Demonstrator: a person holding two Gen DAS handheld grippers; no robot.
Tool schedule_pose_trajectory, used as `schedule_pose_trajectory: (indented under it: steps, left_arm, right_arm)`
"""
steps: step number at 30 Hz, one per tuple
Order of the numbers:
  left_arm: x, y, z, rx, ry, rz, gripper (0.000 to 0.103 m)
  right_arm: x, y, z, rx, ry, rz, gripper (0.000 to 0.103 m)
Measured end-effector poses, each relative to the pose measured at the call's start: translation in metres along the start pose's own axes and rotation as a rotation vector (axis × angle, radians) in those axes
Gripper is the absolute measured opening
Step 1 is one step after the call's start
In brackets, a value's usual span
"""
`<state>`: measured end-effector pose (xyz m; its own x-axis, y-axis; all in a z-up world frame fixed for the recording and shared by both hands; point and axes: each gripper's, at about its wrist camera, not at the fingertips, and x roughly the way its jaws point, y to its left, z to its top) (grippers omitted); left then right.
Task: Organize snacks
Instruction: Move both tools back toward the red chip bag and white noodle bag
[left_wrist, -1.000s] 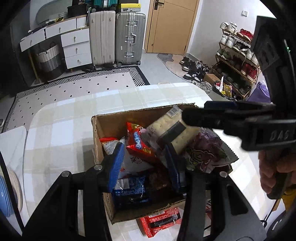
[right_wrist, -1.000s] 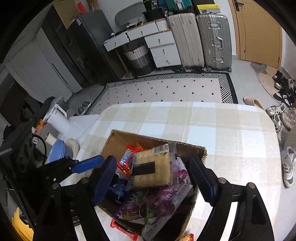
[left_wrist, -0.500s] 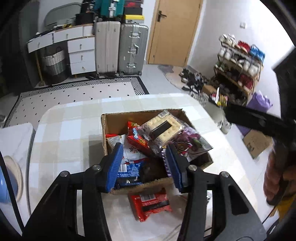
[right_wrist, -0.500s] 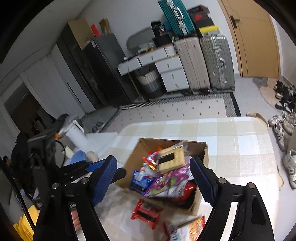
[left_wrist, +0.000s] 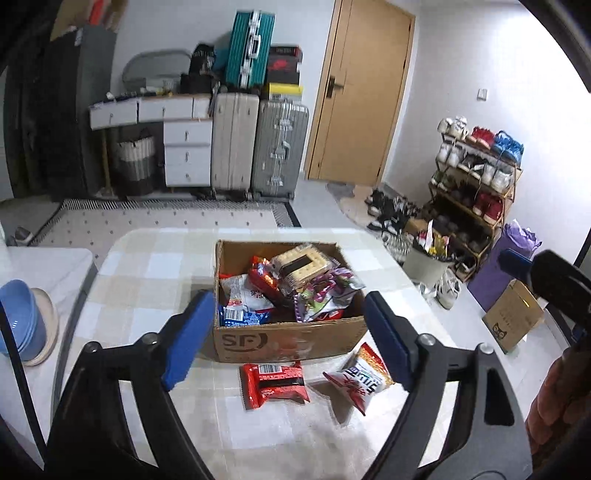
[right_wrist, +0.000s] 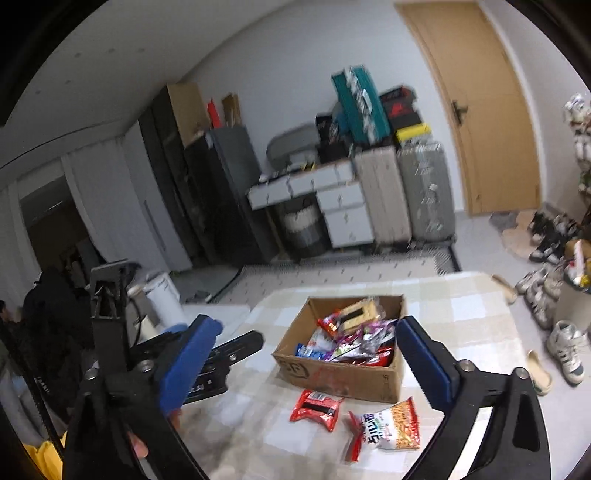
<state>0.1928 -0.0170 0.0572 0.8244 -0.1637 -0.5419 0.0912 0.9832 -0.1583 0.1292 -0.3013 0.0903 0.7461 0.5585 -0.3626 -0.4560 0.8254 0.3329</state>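
Holding both grippers up over the bench, I have nothing in my left fingers (left_wrist: 284, 341) or my right fingers (right_wrist: 308, 363), and both pairs are spreading wider. I think the next move is picking up the red pack (left_wrist: 274, 384) or the white chip bag (left_wrist: 360, 374), which lie just in front of the box (left_wrist: 288, 341). The box is already piled full of snacks, with a cracker pack (left_wrist: 301, 263) on top.

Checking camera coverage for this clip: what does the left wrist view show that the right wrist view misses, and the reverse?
Only the left wrist view: stacked blue bowls and a wooden shoe rack. Only the right wrist view: a tall black cabinet. Both: the open cardboard box of snacks, the red snack packet and the red-and-white chip bag on the checked table, with nothing between either gripper's opening jaws.
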Motion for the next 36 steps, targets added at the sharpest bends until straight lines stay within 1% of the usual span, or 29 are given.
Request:
schedule_pose_trajectory:
  steps: [2,4,5,6,7,10,13,14,18,21,24,27,29,31,36]
  left_arm:
    - [-0.021,-0.007,-0.006,0.012,-0.030,0.000,0.082]
    - [-0.035,-0.012,-0.009,0.017,-0.042,-0.001,0.086]
    - [-0.043,-0.014,-0.013,0.016,-0.047,-0.003,0.089]
    - [-0.052,-0.015,-0.017,0.013,-0.054,0.002,0.093]
    - [-0.056,-0.016,-0.019,0.009,-0.063,0.006,0.103]
    - [-0.075,-0.016,-0.033,-0.006,-0.095,0.014,0.102]
    - [-0.088,-0.014,-0.051,-0.010,-0.092,0.033,0.102]
    - [-0.091,-0.012,-0.058,-0.014,-0.091,0.025,0.102]
    - [-0.102,-0.007,-0.094,-0.028,-0.109,0.036,0.102]
    - [-0.104,-0.008,-0.120,-0.012,-0.129,0.065,0.102]
    - [-0.099,-0.008,-0.144,0.004,-0.106,0.072,0.102]
    - [-0.082,-0.005,-0.151,-0.011,-0.055,0.070,0.102]
    - [-0.071,-0.002,-0.157,-0.037,-0.011,0.052,0.102]
    - [-0.061,0.001,-0.156,-0.049,0.007,0.047,0.102]
    - [-0.045,-0.001,-0.163,-0.037,0.036,0.050,0.102]
  right_arm:
    - [-0.018,0.007,-0.005,-0.028,-0.037,-0.015,0.102]
    - [-0.034,0.014,-0.012,-0.049,-0.068,-0.033,0.102]
    - [-0.039,0.015,-0.015,-0.055,-0.068,-0.033,0.102]
    - [-0.043,0.017,-0.019,-0.063,-0.066,-0.032,0.102]
    - [-0.048,0.019,-0.025,-0.069,-0.068,-0.042,0.102]
    - [-0.060,0.021,-0.043,-0.067,-0.082,-0.082,0.102]
    - [-0.068,0.016,-0.063,-0.057,-0.091,-0.108,0.102]
    - [-0.071,0.013,-0.071,-0.051,-0.097,-0.110,0.102]
    - [-0.077,0.009,-0.098,-0.064,-0.123,-0.116,0.102]
    - [-0.075,0.007,-0.119,-0.093,-0.110,-0.116,0.102]
    - [-0.068,0.004,-0.137,-0.092,-0.064,-0.096,0.102]
    - [-0.062,0.000,-0.149,-0.072,-0.029,-0.085,0.102]
    - [-0.057,-0.002,-0.153,-0.060,-0.018,-0.089,0.102]
    - [-0.051,-0.005,-0.156,-0.043,0.003,-0.069,0.102]
    - [-0.042,-0.005,-0.158,-0.030,0.031,-0.052,0.102]
